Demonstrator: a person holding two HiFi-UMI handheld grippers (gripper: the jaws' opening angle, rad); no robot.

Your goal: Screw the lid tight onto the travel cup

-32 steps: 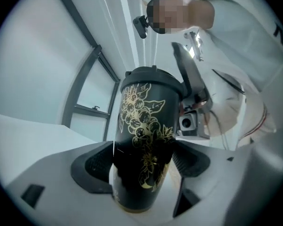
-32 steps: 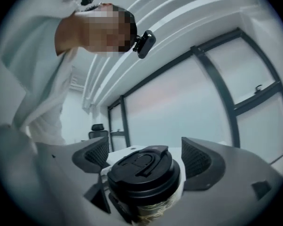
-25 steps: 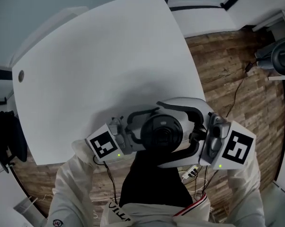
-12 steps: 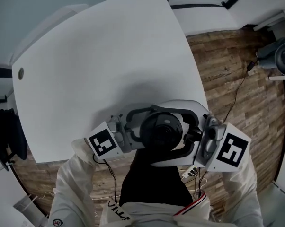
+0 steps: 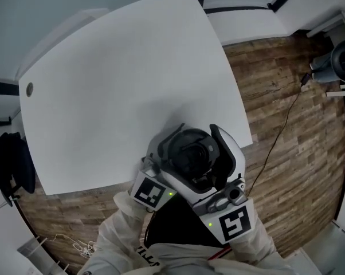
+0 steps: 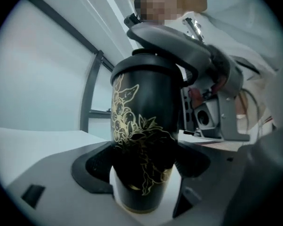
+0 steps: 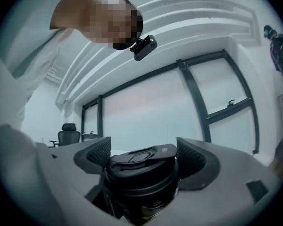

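A black travel cup (image 6: 144, 140) with a gold flower print stands upright in the air, my left gripper (image 6: 142, 165) shut on its lower body. Its black lid (image 7: 141, 166) sits on top, and my right gripper (image 7: 144, 158) is shut round the lid's rim. In the left gripper view the right gripper's grey fingers (image 6: 179, 55) reach over the cup's top. From the head view I look down on the lid (image 5: 189, 153), held just past the near edge of the white table (image 5: 121, 85), with both marker cubes on the near side. The cup's body is hidden there.
The white table has a round grommet (image 5: 29, 89) at its far left corner. Wooden floor (image 5: 298, 171) lies to the right with a thin cable (image 5: 281, 128) across it. An office chair (image 7: 68, 134) stands far off in the right gripper view.
My right gripper has swung from the cup's right side round to the near side, turning with the lid. The left gripper has shifted nearer to the body, still holding the cup.
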